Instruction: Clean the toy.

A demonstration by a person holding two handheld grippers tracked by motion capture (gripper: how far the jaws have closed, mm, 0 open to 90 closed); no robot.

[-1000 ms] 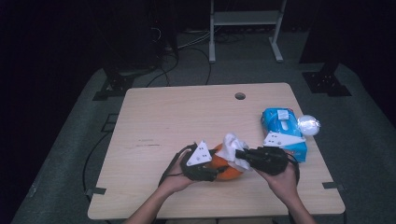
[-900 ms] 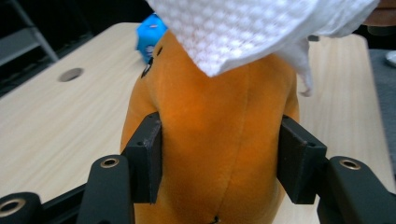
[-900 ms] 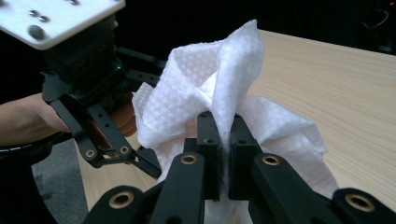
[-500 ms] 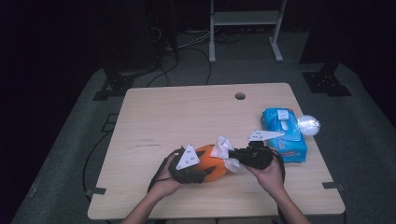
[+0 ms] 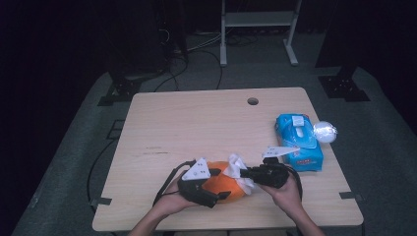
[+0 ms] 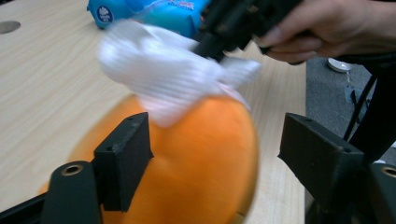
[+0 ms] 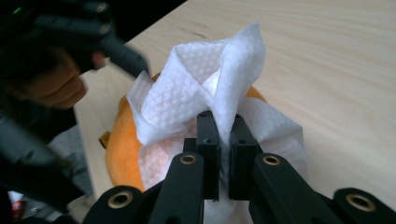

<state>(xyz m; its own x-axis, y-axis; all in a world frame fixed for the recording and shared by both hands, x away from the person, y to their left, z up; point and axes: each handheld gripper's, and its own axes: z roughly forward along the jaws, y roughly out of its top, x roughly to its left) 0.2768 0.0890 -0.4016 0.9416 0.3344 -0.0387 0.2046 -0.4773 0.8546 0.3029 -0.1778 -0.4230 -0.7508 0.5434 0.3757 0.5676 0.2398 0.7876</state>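
Right claw (image 7: 219, 135) is clamped on a white wet wipe (image 7: 205, 93) pressed against the orange ball (image 5: 223, 184), lower centre of the bench (image 5: 196, 123). Left claw (image 6: 215, 154), jaws just opening, straddles the ball without gripping. Recommendation: steady the ball, wipe with light, even strokes.

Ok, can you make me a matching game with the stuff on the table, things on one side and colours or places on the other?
Things:
1. soft round thing
2. wipe
3. pack of wipes
4. small ball

Matches:
A. blue
B. pinched in the right gripper
C. orange
D. silvery white, beside the pack

Pairs: 1-C, 2-B, 3-A, 4-D
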